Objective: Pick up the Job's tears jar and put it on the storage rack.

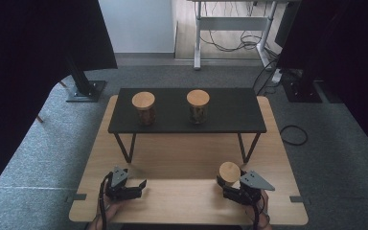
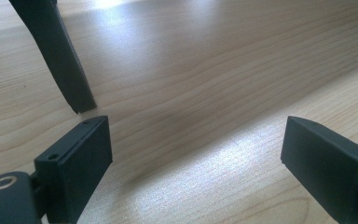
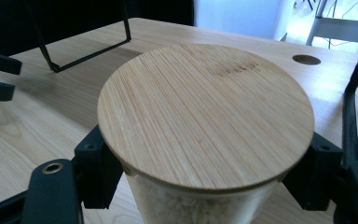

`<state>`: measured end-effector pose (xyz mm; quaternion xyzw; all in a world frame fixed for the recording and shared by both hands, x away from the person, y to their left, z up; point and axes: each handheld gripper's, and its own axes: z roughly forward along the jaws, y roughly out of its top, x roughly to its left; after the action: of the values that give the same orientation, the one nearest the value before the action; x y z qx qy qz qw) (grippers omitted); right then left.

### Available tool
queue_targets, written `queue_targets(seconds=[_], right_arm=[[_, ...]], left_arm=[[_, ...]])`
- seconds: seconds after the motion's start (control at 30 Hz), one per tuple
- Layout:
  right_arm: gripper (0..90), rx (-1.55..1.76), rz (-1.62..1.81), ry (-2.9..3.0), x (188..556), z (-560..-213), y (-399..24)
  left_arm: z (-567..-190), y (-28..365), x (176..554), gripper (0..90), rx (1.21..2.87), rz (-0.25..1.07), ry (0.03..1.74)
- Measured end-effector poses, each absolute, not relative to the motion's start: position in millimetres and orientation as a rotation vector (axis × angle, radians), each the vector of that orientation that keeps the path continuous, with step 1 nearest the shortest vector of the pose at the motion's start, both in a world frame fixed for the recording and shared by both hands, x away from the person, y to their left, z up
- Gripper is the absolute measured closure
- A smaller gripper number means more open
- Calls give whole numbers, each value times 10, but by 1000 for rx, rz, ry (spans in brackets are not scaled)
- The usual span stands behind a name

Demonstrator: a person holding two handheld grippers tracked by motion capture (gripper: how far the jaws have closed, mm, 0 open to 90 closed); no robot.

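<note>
step: right gripper clamped on jar under its bamboo lid, near front right corner of table, likely lift toward black shelf. next: keep jar upright, clear shelf front edge, set in free right end. left gripper jaws apart, nothing between, near front left. count: three lidded jars, two on shelf, two grippers.

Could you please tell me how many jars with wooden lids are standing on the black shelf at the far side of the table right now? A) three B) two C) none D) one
B: the high view shows two lidded jars, the left jar and the right jar, on the black shelf, while a third jar sits between the jaws of the right tongs near the table's front edge.
</note>
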<state>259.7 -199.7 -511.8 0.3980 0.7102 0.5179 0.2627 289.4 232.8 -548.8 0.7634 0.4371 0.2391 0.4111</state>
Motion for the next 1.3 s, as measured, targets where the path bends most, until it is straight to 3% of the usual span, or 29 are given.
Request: queue_targets(seconds=[1.3], right_arm=[[249, 980, 1496, 1901, 2417, -4752, -1992]], left_arm=[[-5488, 2330, 2892, 82, 1928, 606, 1100]])
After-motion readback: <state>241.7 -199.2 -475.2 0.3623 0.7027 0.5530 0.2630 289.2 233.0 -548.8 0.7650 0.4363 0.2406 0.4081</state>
